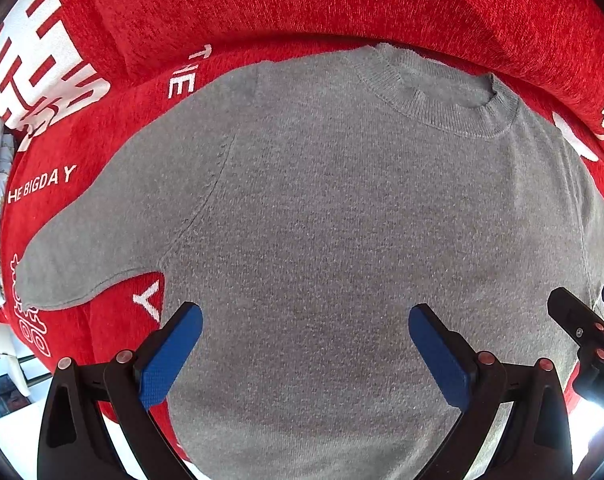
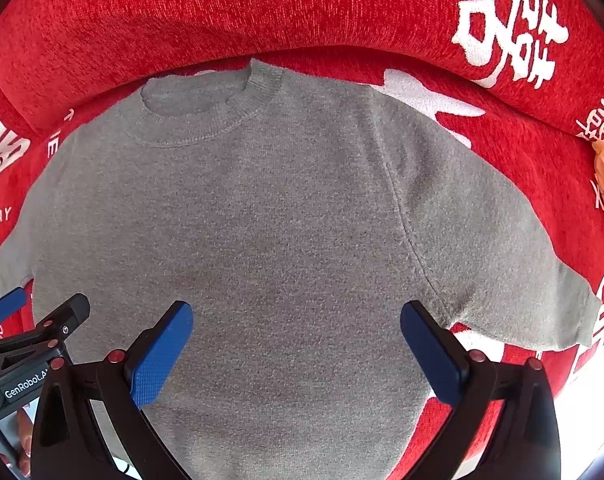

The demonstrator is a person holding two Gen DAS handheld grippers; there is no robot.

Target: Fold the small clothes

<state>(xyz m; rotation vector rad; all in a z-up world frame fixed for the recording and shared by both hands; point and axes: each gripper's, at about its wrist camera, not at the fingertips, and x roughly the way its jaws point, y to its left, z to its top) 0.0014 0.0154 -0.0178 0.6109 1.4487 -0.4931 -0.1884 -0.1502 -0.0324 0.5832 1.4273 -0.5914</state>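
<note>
I see a red cushioned surface (image 1: 101,344) with white printed lettering and characters. A raised red cushion (image 2: 221,12) runs along its far edge. A grey short-sleeved sweater (image 1: 322,220) lies flat directly on the surface, collar (image 2: 205,116) toward the far edge, both sleeves spread outward toward the side edges.

Left gripper (image 1: 306,344) hovered wide open over the grey sweater (image 1: 342,220), spread flat on the red cloth (image 1: 261,0); right gripper (image 1: 582,328) sat off its right side.
</note>
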